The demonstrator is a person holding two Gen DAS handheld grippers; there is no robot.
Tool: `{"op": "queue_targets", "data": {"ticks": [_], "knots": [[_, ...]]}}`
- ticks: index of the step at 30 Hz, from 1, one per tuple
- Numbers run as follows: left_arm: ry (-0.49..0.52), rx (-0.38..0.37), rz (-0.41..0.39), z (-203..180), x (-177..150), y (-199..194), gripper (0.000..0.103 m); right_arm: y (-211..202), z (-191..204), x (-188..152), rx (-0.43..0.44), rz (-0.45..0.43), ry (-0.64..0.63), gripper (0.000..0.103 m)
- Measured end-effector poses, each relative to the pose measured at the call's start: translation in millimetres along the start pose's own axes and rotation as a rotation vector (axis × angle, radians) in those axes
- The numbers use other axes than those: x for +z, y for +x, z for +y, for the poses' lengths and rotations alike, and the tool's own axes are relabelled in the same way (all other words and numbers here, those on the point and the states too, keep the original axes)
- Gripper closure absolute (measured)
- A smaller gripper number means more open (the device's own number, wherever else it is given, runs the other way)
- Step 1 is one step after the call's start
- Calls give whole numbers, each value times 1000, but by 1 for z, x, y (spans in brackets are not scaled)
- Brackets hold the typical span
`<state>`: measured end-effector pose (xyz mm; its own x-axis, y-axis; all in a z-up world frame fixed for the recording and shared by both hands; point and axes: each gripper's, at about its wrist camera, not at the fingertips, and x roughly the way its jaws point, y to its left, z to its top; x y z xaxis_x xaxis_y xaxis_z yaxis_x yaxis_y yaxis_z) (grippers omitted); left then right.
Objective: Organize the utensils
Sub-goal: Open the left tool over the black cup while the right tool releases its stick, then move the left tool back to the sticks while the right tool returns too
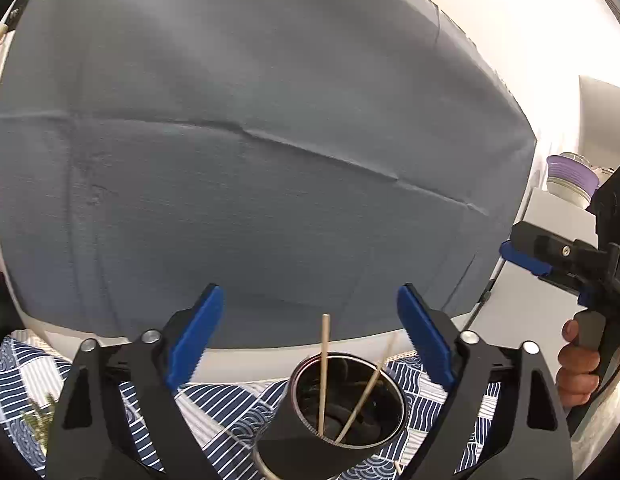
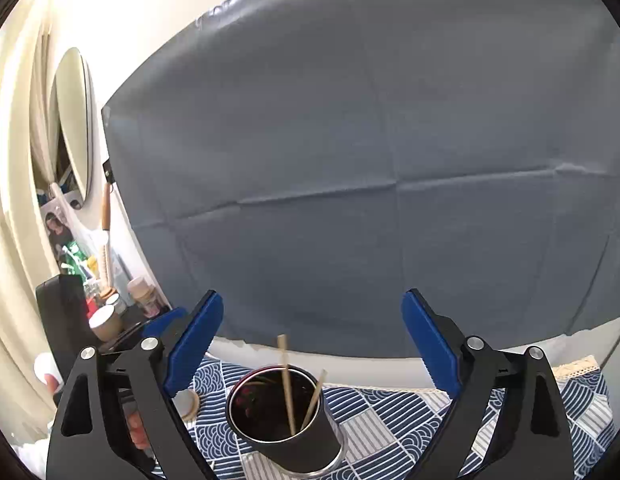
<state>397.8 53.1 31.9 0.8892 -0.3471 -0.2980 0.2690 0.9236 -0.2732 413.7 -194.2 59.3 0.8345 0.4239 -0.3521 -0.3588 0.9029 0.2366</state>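
Currently both grippers are spread wide with nothing between the pads. Left gripper [image 1: 310, 332] and right gripper [image 2: 311, 336] both hover above and just behind the black cup [image 2: 284, 420], pointing slightly down past it toward the grey backdrop [image 2: 369, 160].

Cup stands upright on the blue patterned cloth [image 2: 429, 420]. Two chopsticks [image 2: 286, 384] stand in it, leaning on the rim, tips poking above it. No other utensils in view, so I'd judge this step close to done.

Risks, all relative to the cup:
- Chopstick tips sit right under both sets of jaws. Dropping lower or sweeping sideways could snag a stick and flick it out.
- Cup looks light and tall; a nudge to the rim from a finger could tip it, sticks and all.
- Right gripper's body shows to the right of the cup in the left view; the two tools could knock together over it.
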Motion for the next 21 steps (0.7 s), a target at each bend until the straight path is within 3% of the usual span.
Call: {"op": "queue_targets", "data": {"ticks": [4, 10, 16, 21], "knots": [[12, 36, 6, 1, 1, -11, 6, -9, 1, 1, -19, -3, 14, 8], [20, 62, 38, 17, -10, -37, 6, -24, 5, -13, -11, -49, 38, 8], [46, 60, 117, 24, -24, -45, 6, -28, 1, -29, 34, 48, 65, 8], [59, 92, 184, 29, -45, -48, 6, -30, -1, -46, -23, 88, 47, 8]]}}
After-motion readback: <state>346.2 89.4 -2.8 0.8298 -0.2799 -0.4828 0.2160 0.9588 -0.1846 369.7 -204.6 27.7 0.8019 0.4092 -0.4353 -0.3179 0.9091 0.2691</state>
